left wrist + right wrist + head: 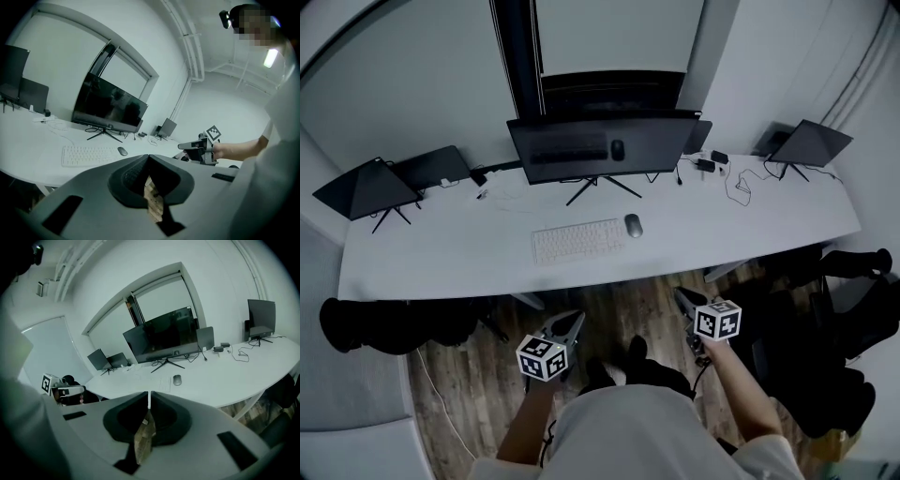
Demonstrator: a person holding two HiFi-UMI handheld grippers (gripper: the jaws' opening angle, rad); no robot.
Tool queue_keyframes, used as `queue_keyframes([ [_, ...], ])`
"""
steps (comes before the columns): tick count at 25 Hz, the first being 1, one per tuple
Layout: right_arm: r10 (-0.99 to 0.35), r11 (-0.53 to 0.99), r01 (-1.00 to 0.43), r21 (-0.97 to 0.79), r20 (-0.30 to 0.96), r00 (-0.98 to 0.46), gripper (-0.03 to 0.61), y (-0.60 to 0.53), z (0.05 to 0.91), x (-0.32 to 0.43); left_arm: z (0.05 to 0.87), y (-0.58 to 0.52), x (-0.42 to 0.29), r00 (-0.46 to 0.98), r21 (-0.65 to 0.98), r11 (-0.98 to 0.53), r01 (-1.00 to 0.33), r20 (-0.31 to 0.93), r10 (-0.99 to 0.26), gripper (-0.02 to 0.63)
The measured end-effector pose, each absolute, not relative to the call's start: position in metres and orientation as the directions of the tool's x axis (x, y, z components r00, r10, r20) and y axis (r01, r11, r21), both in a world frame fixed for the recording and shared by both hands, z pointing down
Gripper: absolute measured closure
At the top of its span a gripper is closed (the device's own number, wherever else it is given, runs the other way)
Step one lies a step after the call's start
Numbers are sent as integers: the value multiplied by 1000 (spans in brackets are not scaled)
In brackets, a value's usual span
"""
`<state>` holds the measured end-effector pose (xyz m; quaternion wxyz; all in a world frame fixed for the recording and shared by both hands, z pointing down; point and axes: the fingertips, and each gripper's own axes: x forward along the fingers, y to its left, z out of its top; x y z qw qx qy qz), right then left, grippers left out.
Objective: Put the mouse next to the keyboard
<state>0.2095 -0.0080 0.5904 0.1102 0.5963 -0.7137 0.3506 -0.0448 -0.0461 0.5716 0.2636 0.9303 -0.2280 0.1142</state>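
Right gripper (682, 300): jaws pressed tip to tip, nothing between them, nothing touched. It hangs on the near side of the keyboard (577, 240), off the desk (441, 253) and over the floor (619, 305).
Left gripper (570, 326): same story, jaws closed and empty. It is also nearer than the keyboard and clear of the desk edge.
Mouse (633, 225): small, smooth dark-grey oval lying flat just beside the keyboard's right end.
Keyboard shape: flat white rectangle with pale keys, set slightly askew.
Desk surface: smooth white top, long and gently curved. Its front edge runs between the keyboard and both grippers.
Monitor (605, 148): broad, dark, glossy screen on thin splayed legs, directly behind the keyboard.
Floor texture: wood-grain planks.
Open room: bare white desktop on both sides of the keyboard and in front of it.
Clutter: thin black cables (741, 183) lie well to the right of the keyboard and behind it.
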Motion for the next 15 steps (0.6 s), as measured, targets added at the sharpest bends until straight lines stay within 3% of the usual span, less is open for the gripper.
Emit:
queue_keyframes([
  [15, -836, 131, -942, -310, 476, -273, 540, 21, 545, 249, 531, -28, -11, 857, 367, -778, -510, 288, -427, 597],
])
